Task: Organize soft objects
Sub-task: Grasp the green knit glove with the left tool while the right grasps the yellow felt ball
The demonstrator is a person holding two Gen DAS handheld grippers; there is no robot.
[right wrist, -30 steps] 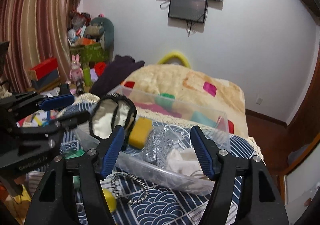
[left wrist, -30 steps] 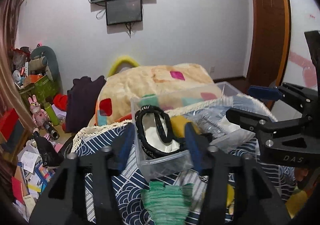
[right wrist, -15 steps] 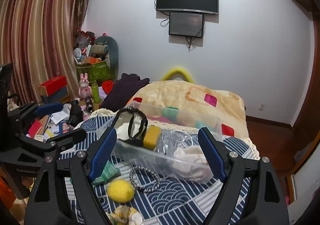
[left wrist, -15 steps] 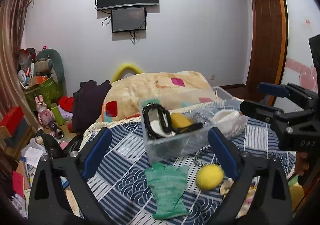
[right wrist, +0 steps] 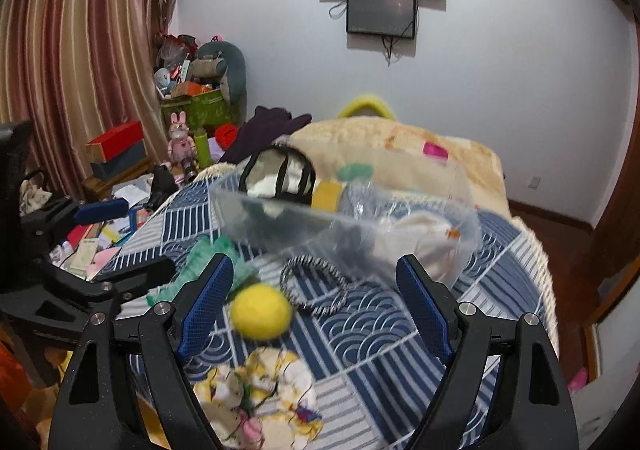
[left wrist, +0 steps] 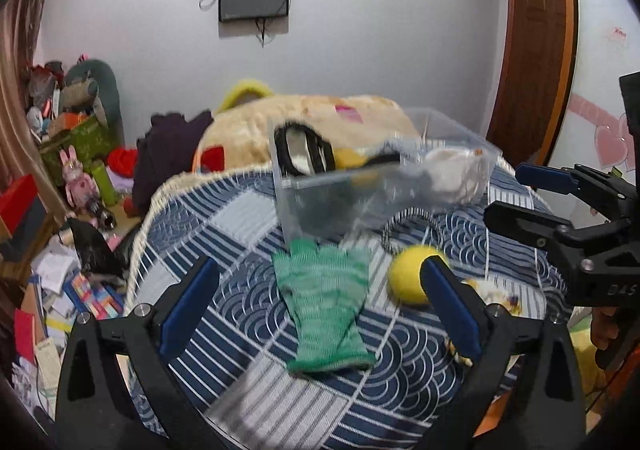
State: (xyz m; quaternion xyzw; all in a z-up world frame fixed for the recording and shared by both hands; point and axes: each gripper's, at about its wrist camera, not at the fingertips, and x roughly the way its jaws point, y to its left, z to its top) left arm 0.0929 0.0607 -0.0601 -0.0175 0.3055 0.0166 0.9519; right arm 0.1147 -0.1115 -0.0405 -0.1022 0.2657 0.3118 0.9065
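A clear plastic bin [left wrist: 320, 206] [right wrist: 280, 226] stands on the blue patterned cloth and holds a black-trimmed white item [left wrist: 302, 154], a yellow sponge [right wrist: 326, 192] and a white cloth [left wrist: 456, 174]. In front of it lie a green knit glove [left wrist: 326, 298], a yellow ball [left wrist: 410, 278] [right wrist: 262, 312], a black-and-white braided ring [right wrist: 314, 286] and a floral cloth [right wrist: 260, 390]. My left gripper [left wrist: 320, 306] is open and empty above the glove. My right gripper [right wrist: 312, 310] is open and empty above the ball and ring.
A beige blanket [left wrist: 304, 122] lies behind the bin. The cloth's fringed left edge [left wrist: 148, 218] drops to a floor cluttered with papers and boxes [left wrist: 52, 290]. A striped curtain [right wrist: 80, 50] hangs left. A wooden door [left wrist: 532, 42] stands right.
Both grippers have pulled back and up from the bin. The glove, ball, ring and floral cloth have come into view. Both stay open.
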